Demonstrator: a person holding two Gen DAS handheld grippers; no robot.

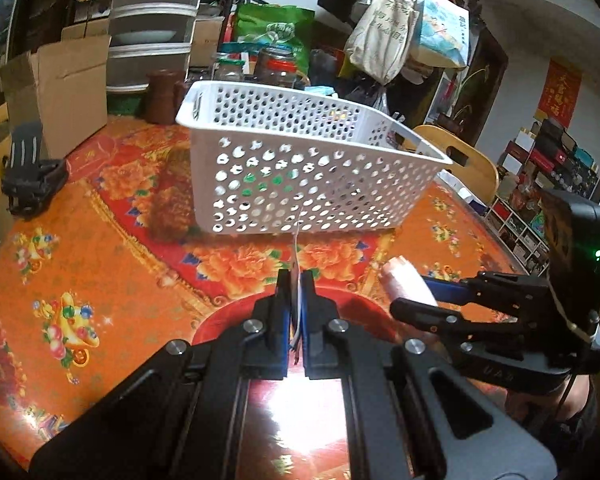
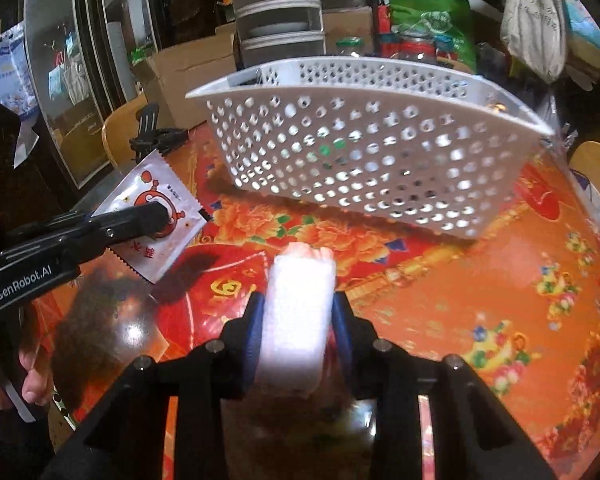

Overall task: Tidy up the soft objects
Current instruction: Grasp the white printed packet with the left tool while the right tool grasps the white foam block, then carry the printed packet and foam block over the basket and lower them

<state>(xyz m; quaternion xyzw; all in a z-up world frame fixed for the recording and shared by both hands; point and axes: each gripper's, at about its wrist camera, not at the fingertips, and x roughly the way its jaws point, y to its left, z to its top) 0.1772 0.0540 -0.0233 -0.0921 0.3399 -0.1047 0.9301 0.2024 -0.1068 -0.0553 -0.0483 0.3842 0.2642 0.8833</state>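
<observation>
Tissue pack [image 2: 296, 316], white, centre-low in right wrist view, clamped by my right gripper [image 2: 298, 312], jaws partly closed on its sides. Flat sachet [image 2: 156, 216] at left, pinched by my left gripper [image 1: 296, 300], jaws shut tight. Basket [image 1: 300, 168] sits mid-frame on the desk [image 1: 100, 264]. I'd clear that near rim, then release inside.

A white basket [image 1: 300, 168] dotted with round holes sits on an orange-and-red floral tabletop [image 1: 100, 280]; a white sachet [image 2: 156, 216] carries red print, a pale pink-white packet [image 2: 296, 312] nearby.
</observation>
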